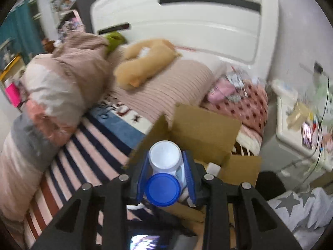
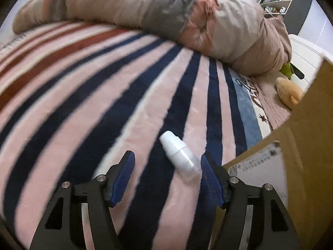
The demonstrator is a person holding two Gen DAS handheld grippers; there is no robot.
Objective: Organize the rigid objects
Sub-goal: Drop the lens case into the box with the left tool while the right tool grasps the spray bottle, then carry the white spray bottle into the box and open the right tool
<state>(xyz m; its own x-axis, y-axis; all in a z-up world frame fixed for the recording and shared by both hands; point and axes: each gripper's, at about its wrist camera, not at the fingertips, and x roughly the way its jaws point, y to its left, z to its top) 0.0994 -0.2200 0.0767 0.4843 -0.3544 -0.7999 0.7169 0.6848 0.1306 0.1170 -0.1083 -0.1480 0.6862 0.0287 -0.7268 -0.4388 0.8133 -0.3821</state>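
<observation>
Left wrist view, low center: left gripper (image 1: 166,179) clamps a blue-capped jar (image 1: 164,170) over the cardboard box (image 1: 204,129), probably to drop in. Right gripper (image 2: 167,177) gapes around the white bottle (image 2: 180,156).

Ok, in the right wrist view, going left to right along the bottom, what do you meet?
Left blue finger pad → small white bottle lying on the striped blanket → right blue finger pad → cardboard box.

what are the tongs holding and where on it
Left tongs grip a white bottle with a blue cap by its sides. Right tongs are open, holding nothing.
</observation>
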